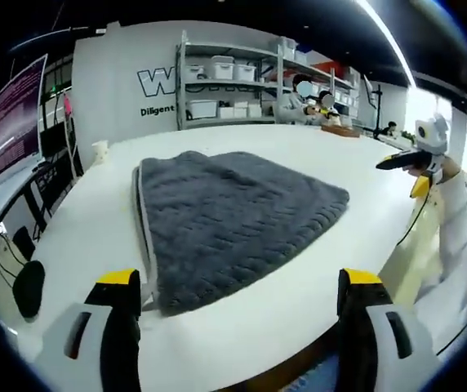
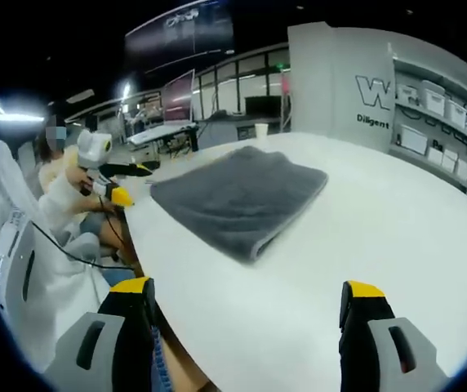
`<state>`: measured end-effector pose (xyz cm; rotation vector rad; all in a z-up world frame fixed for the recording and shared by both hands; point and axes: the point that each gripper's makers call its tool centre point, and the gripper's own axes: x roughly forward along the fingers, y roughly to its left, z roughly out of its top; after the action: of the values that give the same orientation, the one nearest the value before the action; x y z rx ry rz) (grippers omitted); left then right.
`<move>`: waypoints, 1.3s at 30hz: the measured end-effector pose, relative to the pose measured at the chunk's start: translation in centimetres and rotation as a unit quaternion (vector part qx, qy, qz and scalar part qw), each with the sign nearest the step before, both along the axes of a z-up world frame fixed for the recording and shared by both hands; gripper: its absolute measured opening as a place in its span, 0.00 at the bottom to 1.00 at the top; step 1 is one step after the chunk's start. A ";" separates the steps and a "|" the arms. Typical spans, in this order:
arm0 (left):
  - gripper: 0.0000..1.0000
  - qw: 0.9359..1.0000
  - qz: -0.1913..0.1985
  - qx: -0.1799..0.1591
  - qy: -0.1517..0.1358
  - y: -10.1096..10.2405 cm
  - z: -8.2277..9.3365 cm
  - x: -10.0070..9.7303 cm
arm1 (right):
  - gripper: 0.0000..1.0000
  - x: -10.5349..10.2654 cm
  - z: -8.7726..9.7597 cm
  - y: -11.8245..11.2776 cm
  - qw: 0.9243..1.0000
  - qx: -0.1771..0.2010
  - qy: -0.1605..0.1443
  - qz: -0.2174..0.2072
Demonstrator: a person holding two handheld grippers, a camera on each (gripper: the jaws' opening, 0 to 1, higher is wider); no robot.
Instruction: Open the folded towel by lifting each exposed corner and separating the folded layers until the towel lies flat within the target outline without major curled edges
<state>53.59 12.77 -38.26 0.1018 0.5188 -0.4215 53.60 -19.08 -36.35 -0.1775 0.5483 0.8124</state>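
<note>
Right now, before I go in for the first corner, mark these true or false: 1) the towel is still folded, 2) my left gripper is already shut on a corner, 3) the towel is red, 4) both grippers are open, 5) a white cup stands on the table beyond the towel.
1) True: the grey towel lies folded on the white table, its stacked layers showing along one edge.
2) False: the left gripper is open and short of the towel, gripping nothing.
3) False: it is grey.
4) True: the right gripper also stands open with nothing between its jaws.
5) True: a white cup stands near the table's far edge.
</note>
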 end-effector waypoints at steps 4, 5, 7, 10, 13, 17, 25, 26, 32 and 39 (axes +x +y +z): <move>1.00 1.000 0.001 0.010 0.002 0.5 -0.1 -0.1 | 0.94 0.0 -0.9 0.5 1.000 -0.009 0.012 0.003; 1.00 1.000 0.002 0.010 -0.007 0.7 0.4 0.1 | 0.94 0.0 -1.1 0.7 1.000 -0.012 0.014 0.004; 1.00 1.000 -0.005 0.007 -0.020 0.7 1.0 0.2 | 0.94 0.0 -1.4 1.2 1.000 -0.017 0.019 0.011; 1.00 1.000 -0.020 -0.009 -0.018 0.5 1.2 0.2 | 0.95 -0.9 -1.4 3.1 0.998 -0.001 0.033 0.048; 1.00 0.999 -0.030 -0.016 -0.016 0.8 1.1 0.2 | 0.95 -1.8 -1.4 5.2 0.995 0.018 0.043 0.083; 1.00 0.999 -0.035 -0.015 -0.018 1.7 1.1 0.4 | 0.95 -2.4 -1.8 7.1 0.993 0.026 0.052 0.107; 1.00 0.997 -0.060 -0.015 -0.044 2.5 2.8 0.9 | 0.99 -0.6 -5.1 6.9 0.997 -0.017 0.055 0.052; 1.00 0.996 -0.064 -0.025 -0.048 2.3 3.1 1.1 | 0.99 -0.3 -5.6 6.7 0.997 -0.027 0.054 0.045; 1.00 0.993 -0.101 -0.034 -0.051 1.1 3.5 0.9 | 0.99 0.9 -5.5 8.0 0.997 -0.027 -0.004 0.068; 1.00 0.991 -0.106 -0.054 -0.068 1.0 4.4 0.3 | 0.89 1.9 -6.3 7.7 0.997 -0.040 -0.021 0.068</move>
<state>53.84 13.77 -33.84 0.0816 0.3519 -0.6441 55.47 -11.41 -42.67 -0.3075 0.5338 0.9173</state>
